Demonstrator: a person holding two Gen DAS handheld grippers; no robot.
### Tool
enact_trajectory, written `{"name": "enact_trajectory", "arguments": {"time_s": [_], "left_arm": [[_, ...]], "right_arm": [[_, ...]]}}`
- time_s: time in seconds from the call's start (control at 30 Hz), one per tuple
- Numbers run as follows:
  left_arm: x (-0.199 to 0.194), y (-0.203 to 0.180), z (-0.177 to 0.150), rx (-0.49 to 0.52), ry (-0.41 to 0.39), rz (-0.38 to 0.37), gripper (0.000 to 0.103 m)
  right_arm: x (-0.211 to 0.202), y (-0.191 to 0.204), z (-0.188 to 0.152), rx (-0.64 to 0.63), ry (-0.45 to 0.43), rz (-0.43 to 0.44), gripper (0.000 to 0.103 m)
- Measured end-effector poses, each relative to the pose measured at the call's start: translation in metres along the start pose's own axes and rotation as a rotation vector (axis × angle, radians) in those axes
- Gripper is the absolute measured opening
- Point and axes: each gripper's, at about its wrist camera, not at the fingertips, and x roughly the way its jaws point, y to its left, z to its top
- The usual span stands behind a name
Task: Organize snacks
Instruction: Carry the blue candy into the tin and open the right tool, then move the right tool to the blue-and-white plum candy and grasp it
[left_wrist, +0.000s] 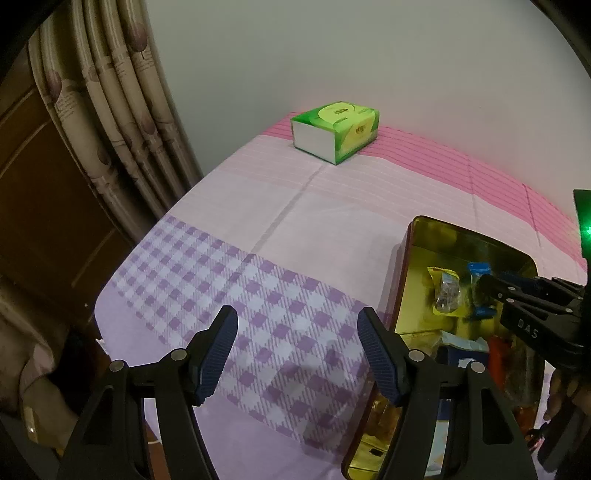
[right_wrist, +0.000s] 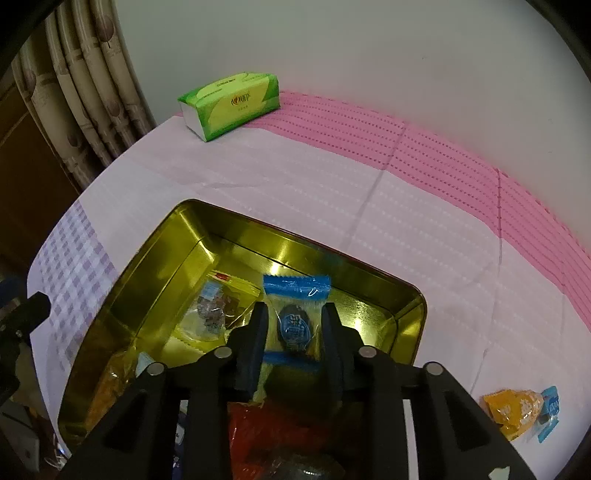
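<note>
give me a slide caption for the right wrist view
Right gripper straddles a blue-wrapped snack over the gold tin of snacks.

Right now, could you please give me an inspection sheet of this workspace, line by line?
Surface: tablecloth, pink stripes at the back, purple checks in front.
Job's things: gold tin, open, snack packets inside; blue-wrapped snack between the right fingers, over the tin; orange packet lying outside on the cloth.
Clutter: green tissue pack at the far edge.
Grippers: left gripper open, empty, above the checks; right gripper around the blue snack, pads seemingly just off it.
Cables: nothing seen.
Surroundings: curtain left, plain wall behind.
</note>
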Motion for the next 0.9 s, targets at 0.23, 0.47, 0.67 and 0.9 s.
{"name": "enact_trajectory", "arguments": {"time_s": [0.23,0.47,0.67,0.9], "left_arm": [[-0.001,-0.003,0.000,0.010,-0.006,-0.004,0.068],[-0.004,-0.008,-0.001,0.028,-0.011,-0.016,0.068],[-0.007,-0.016,-0.003,0.053,-0.020,-0.023,0.068],[-0.010,-0.023,-0.005,0.074,-0.023,-0.029,0.069]], "right_arm": [[-0.019,0.000,-0.001,0.012,-0.031,0.019,0.034],[-0.051,-0.006,-0.013,0.032,-0.083,0.034,0.035],[-0.072,-0.030,-0.029,0.066,-0.104,-0.007,0.036],[-0.090,-0.084,-0.053,0.163,-0.106,-0.067,0.036]]}}
